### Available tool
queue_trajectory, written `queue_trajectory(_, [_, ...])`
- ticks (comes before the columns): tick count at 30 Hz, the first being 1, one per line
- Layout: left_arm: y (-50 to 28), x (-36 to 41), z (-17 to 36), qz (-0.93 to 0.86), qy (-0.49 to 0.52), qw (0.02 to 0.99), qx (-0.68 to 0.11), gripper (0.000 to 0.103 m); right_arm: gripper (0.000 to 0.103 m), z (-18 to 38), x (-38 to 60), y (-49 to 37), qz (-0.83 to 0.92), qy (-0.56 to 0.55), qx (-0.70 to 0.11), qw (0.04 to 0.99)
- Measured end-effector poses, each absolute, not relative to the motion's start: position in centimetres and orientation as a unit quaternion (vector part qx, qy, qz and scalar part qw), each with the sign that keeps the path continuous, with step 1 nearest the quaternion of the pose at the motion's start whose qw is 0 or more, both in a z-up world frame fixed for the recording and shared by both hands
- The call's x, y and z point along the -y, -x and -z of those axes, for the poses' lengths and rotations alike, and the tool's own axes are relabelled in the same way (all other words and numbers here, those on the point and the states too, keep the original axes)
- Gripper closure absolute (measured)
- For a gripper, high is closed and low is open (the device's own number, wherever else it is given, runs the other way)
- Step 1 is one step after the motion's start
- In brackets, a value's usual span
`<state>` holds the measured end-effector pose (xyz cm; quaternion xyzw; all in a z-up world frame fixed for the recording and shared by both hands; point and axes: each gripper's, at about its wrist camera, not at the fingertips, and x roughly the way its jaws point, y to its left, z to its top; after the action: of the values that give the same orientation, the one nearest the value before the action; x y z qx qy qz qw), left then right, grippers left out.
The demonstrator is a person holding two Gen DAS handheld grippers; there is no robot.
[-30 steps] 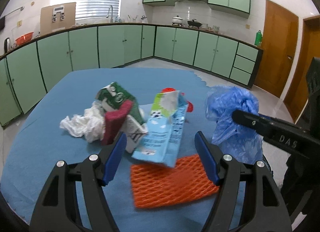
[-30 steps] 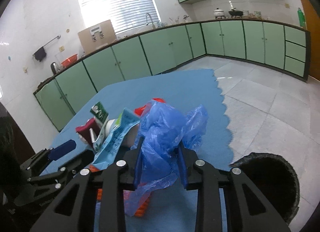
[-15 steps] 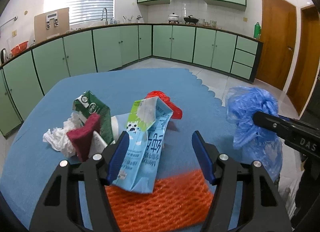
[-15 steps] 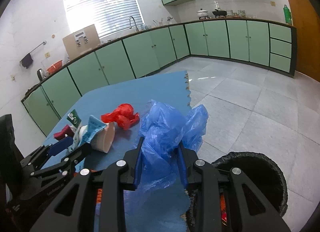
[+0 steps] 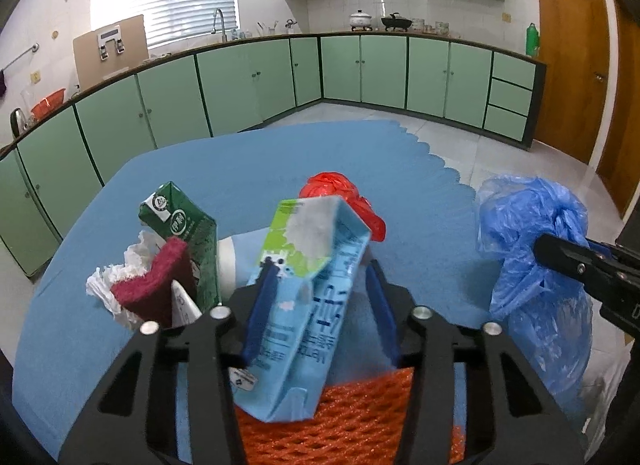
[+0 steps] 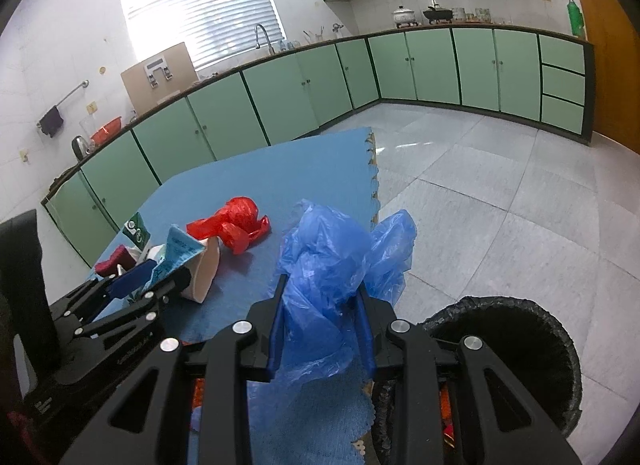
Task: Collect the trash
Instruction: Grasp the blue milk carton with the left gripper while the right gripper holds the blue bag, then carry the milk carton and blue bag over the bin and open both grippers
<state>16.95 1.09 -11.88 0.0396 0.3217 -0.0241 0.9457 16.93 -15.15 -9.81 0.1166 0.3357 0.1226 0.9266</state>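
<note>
A light blue milk carton stands tilted between the fingers of my left gripper. Its jaws are closing. The left pad meets the carton, while a strip of table still shows before the right pad. My right gripper is shut on a crumpled blue plastic bag, held over the table's edge beside a black lined trash bin. On the table lie a red plastic bag, a green carton, a dark red sponge, white crumpled paper and an orange foam net.
The blue mat covers the table and has a scalloped right edge. Beyond it is a tiled floor. Green kitchen cabinets run along the far walls, and a wooden door stands at the right.
My left gripper has moved forward around the blue carton and its jaws have narrowed. The right gripper has carried the blue bag rightward, off the pile, and the bin has come into view.
</note>
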Motion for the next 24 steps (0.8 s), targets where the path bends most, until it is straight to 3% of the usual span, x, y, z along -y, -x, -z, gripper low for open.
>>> queue_trajectory(4, [-16.9,-0.9,11.4,0.023,-0.044,0.949,-0.312,0.077,0.073,9.8,15.3,-17.2,-0.121,-0.119,-0.337,0.926])
queue_trajectory(24, [-13.9,-2.4,5.4,0.068,0.019,0.968,-0.242,0.081,0.073,6.3,16.3,-15.2,-0.119,-0.111,-0.288,0.944])
